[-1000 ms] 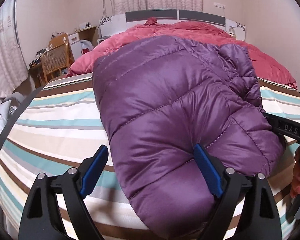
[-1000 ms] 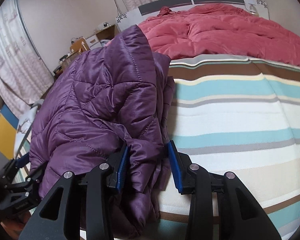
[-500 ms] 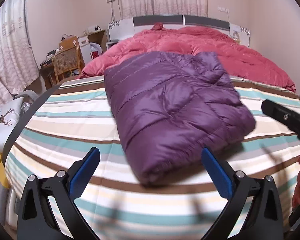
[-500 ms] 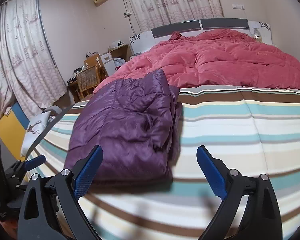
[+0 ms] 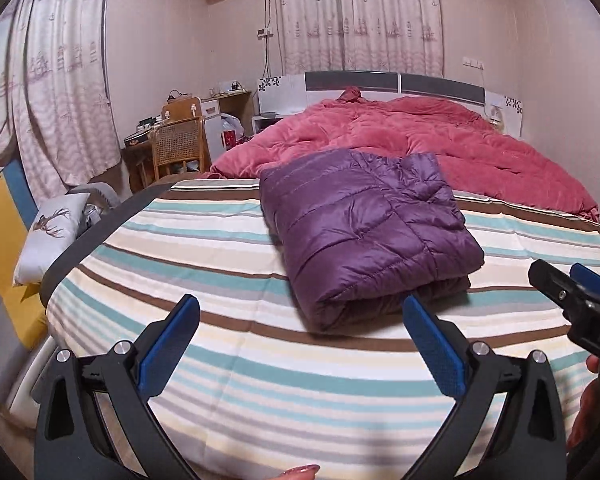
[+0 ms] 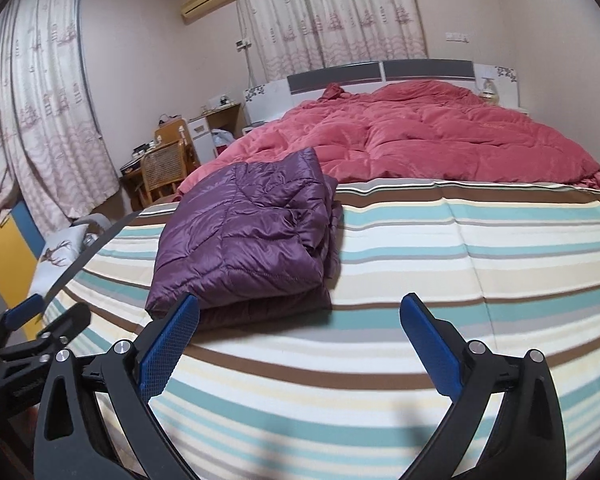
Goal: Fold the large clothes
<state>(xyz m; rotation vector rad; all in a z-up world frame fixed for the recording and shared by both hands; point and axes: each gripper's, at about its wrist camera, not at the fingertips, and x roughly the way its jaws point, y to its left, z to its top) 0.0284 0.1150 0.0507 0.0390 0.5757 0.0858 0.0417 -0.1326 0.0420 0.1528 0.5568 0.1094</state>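
A purple quilted down jacket [image 5: 364,228] lies folded in a neat rectangle on the striped bed sheet [image 5: 228,264]; it also shows in the right wrist view [image 6: 248,240]. My left gripper [image 5: 300,340] is open and empty, held back from the jacket's near edge above the sheet. My right gripper [image 6: 300,340] is open and empty, back from the jacket and to its right. The right gripper's tip [image 5: 572,292] shows at the right edge of the left wrist view. The left gripper [image 6: 32,332] shows at the left edge of the right wrist view.
A red duvet [image 5: 420,140] is bunched at the head of the bed, touching the jacket's far edge. A wicker chair [image 5: 176,148] and desk stand left of the bed. A deer-print pillow [image 5: 48,232] lies beside the bed's left edge. Curtains hang behind.
Both grippers have let go of the jacket, opened wide and pulled back and up from it. The jacket now lies flat and folded on the sheet.
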